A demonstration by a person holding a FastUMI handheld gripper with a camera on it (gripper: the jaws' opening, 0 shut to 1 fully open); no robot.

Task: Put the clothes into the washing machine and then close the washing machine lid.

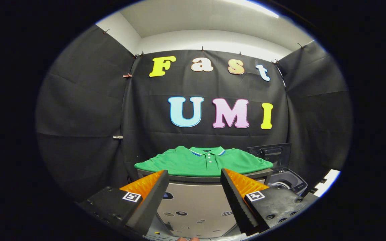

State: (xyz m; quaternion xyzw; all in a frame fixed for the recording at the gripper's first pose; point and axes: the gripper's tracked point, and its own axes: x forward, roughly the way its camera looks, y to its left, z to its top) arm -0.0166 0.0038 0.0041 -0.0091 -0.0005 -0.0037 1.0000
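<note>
Ahead, washer (285,182) half-hidden; fingers (152,190) apart.

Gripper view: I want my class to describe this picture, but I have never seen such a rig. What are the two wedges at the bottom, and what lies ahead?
The camera rides on a hand-held gripper that a person carries; the wedges are its two fingers, spread open and holding nothing. Beyond them a green short-sleeved polo shirt lies flat on a grey table-like stand. To the right of the stand sits a dark washing machine with its black lid raised.
</note>
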